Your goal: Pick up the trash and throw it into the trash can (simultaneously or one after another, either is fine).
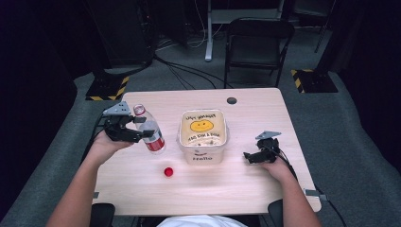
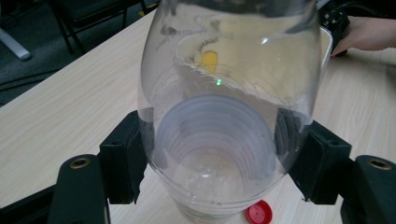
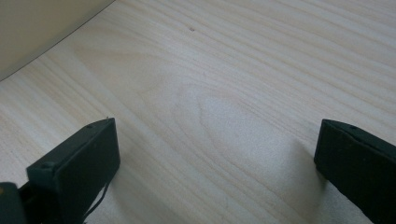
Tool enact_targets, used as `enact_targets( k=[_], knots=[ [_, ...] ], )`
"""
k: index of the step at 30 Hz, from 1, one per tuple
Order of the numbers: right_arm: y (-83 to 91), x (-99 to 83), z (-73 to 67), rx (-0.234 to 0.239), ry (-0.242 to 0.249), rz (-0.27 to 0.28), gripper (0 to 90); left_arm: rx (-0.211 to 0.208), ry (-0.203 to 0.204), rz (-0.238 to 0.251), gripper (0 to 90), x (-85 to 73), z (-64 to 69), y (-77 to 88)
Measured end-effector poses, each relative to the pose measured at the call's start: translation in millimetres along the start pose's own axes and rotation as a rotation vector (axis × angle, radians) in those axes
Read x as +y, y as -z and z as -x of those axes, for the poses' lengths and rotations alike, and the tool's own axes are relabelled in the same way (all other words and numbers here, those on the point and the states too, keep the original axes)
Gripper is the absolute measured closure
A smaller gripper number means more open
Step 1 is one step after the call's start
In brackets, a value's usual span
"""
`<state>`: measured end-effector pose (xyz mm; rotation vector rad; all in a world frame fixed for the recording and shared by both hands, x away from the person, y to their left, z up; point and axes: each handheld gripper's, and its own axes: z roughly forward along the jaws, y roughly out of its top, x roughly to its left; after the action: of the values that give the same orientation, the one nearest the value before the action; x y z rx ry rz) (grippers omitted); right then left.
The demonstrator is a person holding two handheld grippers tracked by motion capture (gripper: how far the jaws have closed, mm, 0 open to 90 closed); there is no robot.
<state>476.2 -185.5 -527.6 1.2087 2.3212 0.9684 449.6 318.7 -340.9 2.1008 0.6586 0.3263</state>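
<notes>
High view | bottle [image 1: 150,132] clamped in left hand-held gripper [image 1: 134,129] | cap [image 1: 168,171] off

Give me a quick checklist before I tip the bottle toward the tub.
1. Left gripper shut on bottle: ok, a finger presses each side.
2. Cap off: ok, it lies on the table.
3. Bottle clear of tub: ok, a gap shows in the high view.
4. Tub open on top: ok.
5. Right gripper free: ok, fingers apart over bare wood.
6. Liquid in the bottle: cannot tell.
</notes>
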Motion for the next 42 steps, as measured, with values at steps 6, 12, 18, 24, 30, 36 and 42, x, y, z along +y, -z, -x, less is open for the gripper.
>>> enact_targets(
  k=[6,12,18,24,30,36,42],
  knots=[
    [0.0,0.0,0.0,0.0,0.0,0.0,0.0,-0.001,-0.008,-0.008,29.2,7.9,0.9,-2.6],
    [0.0,0.0,0.0,0.0,0.0,0.0,0.0,-0.002,-0.017,-0.01,29.2,15.1,-0.5,-2.8],
    [0.0,0.0,0.0,0.0,0.0,0.0,0.0,0.003,-0.024,-0.007,29.2,22.5,-0.5,-1.2],
    [0.0,0.0,0.0,0.0,0.0,0.0,0.0,0.003,-0.036,0.007,29.3,35.4,1.1,2.2],
    [0.0,0.0,0.0,0.0,0.0,0.0,0.0,0.015,-0.056,0.009,29.2,45.9,3.5,3.4],
    [0.0,0.0,0.0,0.0,0.0,0.0,0.0,0.018,-0.071,0.011,29.3,55.2,3.9,5.8],
    [0.0,0.0,0.0,0.0,0.0,0.0,0.0,0.019,-0.071,0.01,29.3,61.5,3.5,4.5]
  ],
)
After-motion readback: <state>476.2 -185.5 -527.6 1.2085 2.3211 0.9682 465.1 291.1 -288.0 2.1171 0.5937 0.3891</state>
